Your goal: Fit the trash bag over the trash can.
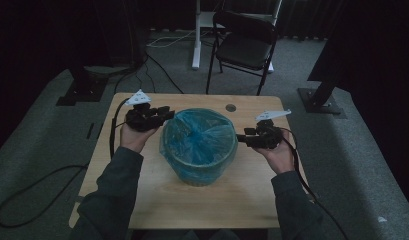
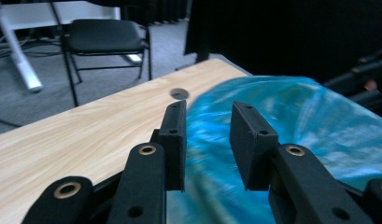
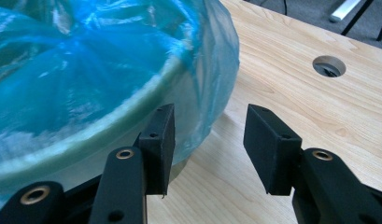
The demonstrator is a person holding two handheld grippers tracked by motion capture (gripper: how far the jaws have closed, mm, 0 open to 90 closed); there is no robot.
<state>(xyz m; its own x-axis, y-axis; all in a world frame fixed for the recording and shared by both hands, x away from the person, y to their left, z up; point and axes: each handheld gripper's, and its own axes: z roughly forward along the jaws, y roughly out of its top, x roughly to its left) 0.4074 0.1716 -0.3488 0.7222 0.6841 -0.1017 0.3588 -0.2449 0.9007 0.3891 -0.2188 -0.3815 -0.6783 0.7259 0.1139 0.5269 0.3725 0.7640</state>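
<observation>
Person: forearms in dark sleeves enter from the near edge of the high view, one hand on each tool.
Left tool (image 1: 162,116): held at the left side of the bin, jaws pointing toward its rim. In the left gripper view (image 2: 208,140) the jaws stand partly apart, blue plastic seen in the gap behind them; no pad presses on it. Nothing held.
Right tool (image 1: 240,138): held at the right side of the bin, just beside its wall. In the right gripper view (image 3: 208,144) the jaws stand well apart; the left jaw is close against the lined wall, contact cannot be told; the right jaw is over bare wood. Nothing held.
Bin (image 1: 199,142): round, pale green, upright near the middle of the counter, between the two tools.
Liner (image 1: 197,131): blue plastic bag, spread inside the bin and folded down over its rim all round.
Counter (image 1: 157,200): light wood, a round cable hole (image 1: 231,107) near its far edge.
Beyond counter: black folding chair (image 1: 244,45) on grey carpet, white desk leg (image 1: 196,35) beside it.
</observation>
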